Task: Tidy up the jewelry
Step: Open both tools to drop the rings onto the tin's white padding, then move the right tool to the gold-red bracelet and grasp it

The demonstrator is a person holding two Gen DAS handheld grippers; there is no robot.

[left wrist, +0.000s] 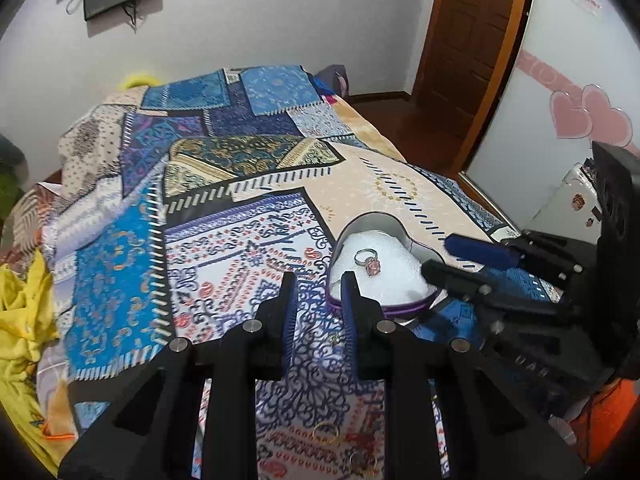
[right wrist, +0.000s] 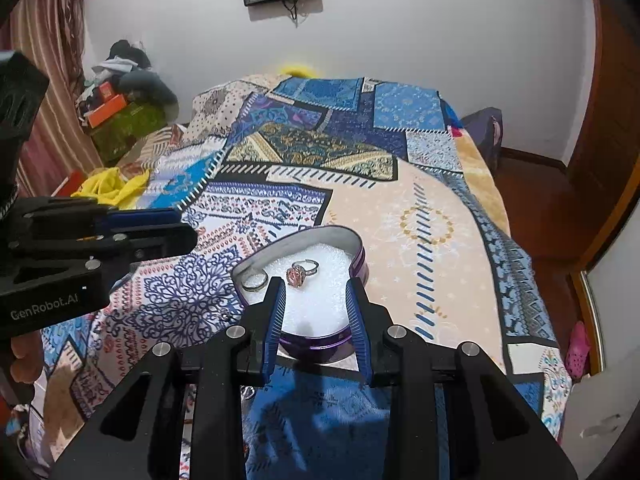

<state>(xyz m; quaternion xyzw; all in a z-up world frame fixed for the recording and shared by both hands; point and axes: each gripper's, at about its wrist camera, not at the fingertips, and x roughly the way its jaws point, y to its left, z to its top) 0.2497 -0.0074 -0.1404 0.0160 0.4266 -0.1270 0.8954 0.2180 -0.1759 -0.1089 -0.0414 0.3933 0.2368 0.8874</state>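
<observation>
Your right tool [right wrist: 316,300] sat with its blue-padded fingers [right wrist: 276,312] spread wide, nothing between them, poised right over the near rim of the heart-shaped tin [right wrist: 362,258]. That purple-walled tin rested on the patterned bedspread [right wrist: 420,200], lined with white foam [right wrist: 320,300]. On the foam lay the pink-stone ring [right wrist: 301,273] near the middle, and a plain silver band [right wrist: 254,281] just left of it, close to the tin's wall. Your left tool [left wrist: 316,296] was also parted and empty, hanging over the bedspread [left wrist: 224,280] just left of the tin [left wrist: 376,220], its right finger [left wrist: 350,296] overlapping the tin's near edge in the left wrist view; I couldn't tell whether it touched. From that side you could see the pink-stone ring [left wrist: 370,261] on the foam [left wrist: 396,276], with your right tool [left wrist: 452,258] reaching in from the right. More pieces waited loose on the bedspread beneath your left tool: a gold ring [left wrist: 326,433], a small earring-like piece [left wrist: 334,337] too blurred to name, and another ring [left wrist: 358,460] at the bottom edge.
</observation>
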